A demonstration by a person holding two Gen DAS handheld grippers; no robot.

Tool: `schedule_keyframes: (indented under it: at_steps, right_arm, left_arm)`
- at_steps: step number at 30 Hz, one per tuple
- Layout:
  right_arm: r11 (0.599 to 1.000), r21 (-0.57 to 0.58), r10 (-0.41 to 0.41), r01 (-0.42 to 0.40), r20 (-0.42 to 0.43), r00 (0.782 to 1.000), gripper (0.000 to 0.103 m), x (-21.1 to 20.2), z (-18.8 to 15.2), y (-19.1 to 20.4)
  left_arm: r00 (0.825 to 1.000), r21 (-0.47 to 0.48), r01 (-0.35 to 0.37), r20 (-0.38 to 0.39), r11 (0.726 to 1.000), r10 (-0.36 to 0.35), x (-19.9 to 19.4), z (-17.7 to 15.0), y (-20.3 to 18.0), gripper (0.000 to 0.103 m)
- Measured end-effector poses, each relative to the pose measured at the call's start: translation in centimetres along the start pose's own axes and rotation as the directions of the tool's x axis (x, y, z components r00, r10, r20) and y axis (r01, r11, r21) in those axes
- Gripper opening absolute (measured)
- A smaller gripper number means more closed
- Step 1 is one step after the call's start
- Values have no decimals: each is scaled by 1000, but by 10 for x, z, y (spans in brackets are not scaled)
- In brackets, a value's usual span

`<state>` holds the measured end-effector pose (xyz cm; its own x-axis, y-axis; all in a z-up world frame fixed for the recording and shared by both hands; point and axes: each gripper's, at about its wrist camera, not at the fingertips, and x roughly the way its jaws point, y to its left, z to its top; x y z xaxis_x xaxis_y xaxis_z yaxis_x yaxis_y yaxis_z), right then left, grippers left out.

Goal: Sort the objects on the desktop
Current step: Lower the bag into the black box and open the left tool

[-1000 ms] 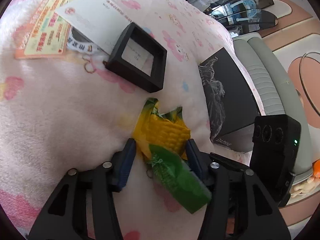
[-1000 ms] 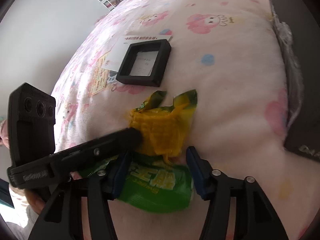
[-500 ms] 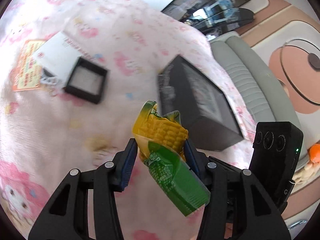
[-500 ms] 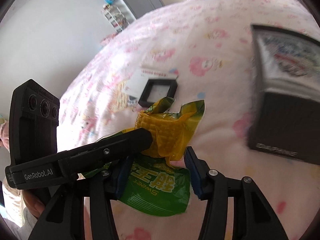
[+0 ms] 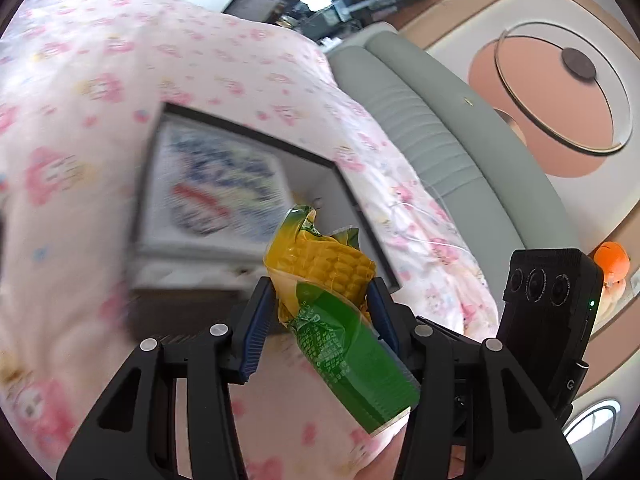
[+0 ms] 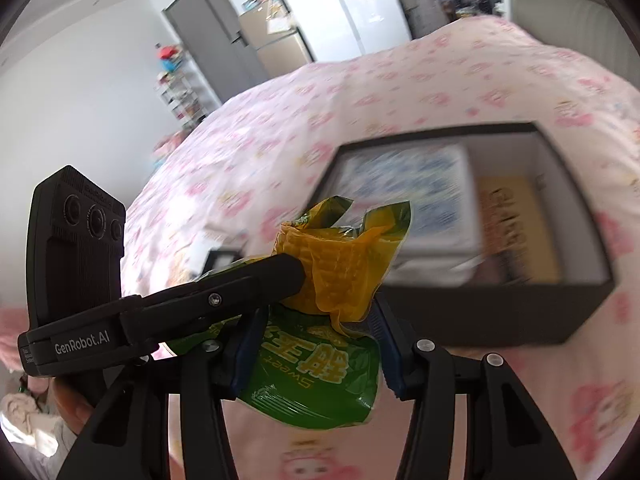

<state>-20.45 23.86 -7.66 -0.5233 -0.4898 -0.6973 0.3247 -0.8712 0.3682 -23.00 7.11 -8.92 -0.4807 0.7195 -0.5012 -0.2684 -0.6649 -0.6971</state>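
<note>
Corn packet (image 5: pixel 332 292), yellow and green, is hanging in the air just in front of the open black box (image 5: pixel 344 184) on the pink blanket (image 5: pixel 80 92); the left gripper (image 5: pixel 320 304) and right gripper (image 6: pixel 316 320) are both pinching it, one from each side.

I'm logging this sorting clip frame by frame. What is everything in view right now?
corn packet: 1, yellow and green, held above the blanket by both grippers
black box: 1, black with white inside, open, on the blanket
printed pack: 1, white with blue print, blurred, inside the box
yellow item: 1, yellow, inside the box beside the pack
blanket: 1, pink cartoon print, under everything
left gripper: 1, black with blue pads, shut on the packet
right gripper: 1, black with blue pads, shut on the packet
</note>
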Motion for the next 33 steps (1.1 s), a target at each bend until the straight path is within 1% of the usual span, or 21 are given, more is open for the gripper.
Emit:
schedule_keyframes:
  at_steps: [2,4,6,10,14,19,22,23,26,31,32,33]
  right_arm:
    - [1000,20,-9,9,10,1000,48,-6,12,-22]
    - [999,46,-23,22,11,1000,48,-9,24,-46]
    - [997,60,-43,43,3,999,48,-9,31,-66]
    - [992,92,-87,89,-31,996,48,4,42,-103]
    - [986,120,-110,115,-47,993,48,13,45,-124]
    - [980,130,-144,149,-51,988,48,22,50,-134]
    - [974,107,-192,198,-62,979,48,28,53,-135]
    - [972,91,-212,218,-63,975,48,29,54,-133]
    - [958,51,-280,283,-55,958,47,28,54,-128]
    - [917,-7,-398,398,-24,917,48,20,50,-117]
    - [913,-13,-407,407,-13,913,48,16,48,-113]
    - [917,-6,-399,399,-3,917,48,11,46,-109]
  left_arm:
    - [1000,11,20,-5,1000,-20,21,10,-11,49]
    - [999,-7,45,-23,999,-45,48,18,-13,49]
    - [998,-25,53,-43,998,-54,73,24,-14,49]
    - [995,-46,46,-84,998,-50,118,35,-8,49]
    - [991,-43,36,-126,998,-41,146,43,-5,49]
    - [990,-34,6,-143,999,-11,164,49,0,49]
    - [989,-41,-15,-149,999,9,172,52,8,57]
    - [988,-43,-22,-151,999,15,174,52,10,59]
    - [991,-41,-36,-132,999,30,169,51,14,59]
    - [992,-24,-46,-117,999,43,154,46,12,59]
    - [993,-22,-40,-111,999,37,147,44,9,59]
    - [994,-19,-37,-105,999,35,142,42,6,59]
